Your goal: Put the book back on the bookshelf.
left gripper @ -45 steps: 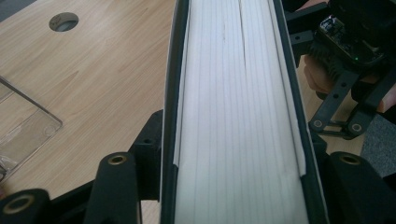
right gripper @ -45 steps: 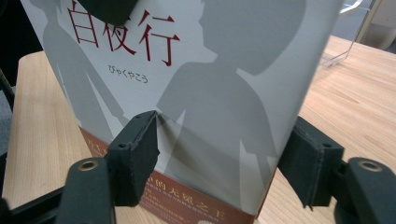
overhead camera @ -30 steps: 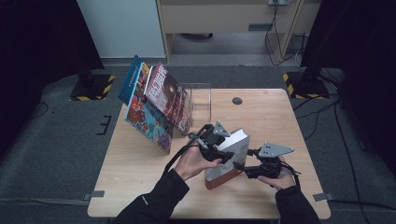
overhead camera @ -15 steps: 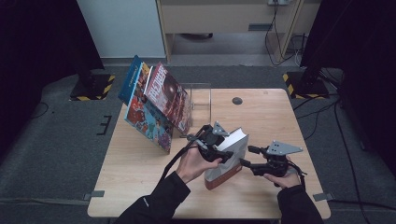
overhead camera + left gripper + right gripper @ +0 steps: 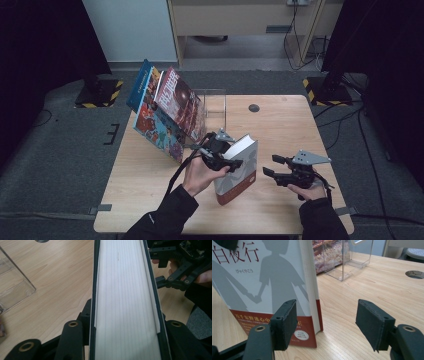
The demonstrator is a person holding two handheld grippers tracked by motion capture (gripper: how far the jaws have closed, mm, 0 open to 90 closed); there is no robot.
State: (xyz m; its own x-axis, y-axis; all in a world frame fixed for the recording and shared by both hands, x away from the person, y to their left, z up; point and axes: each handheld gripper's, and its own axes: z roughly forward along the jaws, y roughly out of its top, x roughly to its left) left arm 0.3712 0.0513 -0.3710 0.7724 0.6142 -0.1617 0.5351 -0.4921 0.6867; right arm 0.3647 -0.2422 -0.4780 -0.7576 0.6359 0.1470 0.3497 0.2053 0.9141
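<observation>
A thick book (image 5: 241, 172) with a white and grey cover and a red band at its foot stands upright on the wooden table (image 5: 150, 200). My left gripper (image 5: 231, 159) is shut on its top, one jaw on each cover. In the left gripper view the white page edge (image 5: 125, 290) runs up between the jaws of my left gripper (image 5: 125, 322). My right gripper (image 5: 269, 165) hovers open just right of the book, pointing at it, with nothing between its pads (image 5: 287, 322). The book's front cover (image 5: 262, 277) stands to the left ahead of the right gripper (image 5: 327, 325).
Several colourful books (image 5: 167, 115) lean against a clear acrylic stand (image 5: 212, 102) at the table's back left. A round cable hole (image 5: 254, 107) lies at the back middle. The other hand and gripper (image 5: 175, 275) show past the book in the left gripper view.
My right gripper has drawn away to the right from the book, leaving a gap. The left gripper and the book have stayed in place.
</observation>
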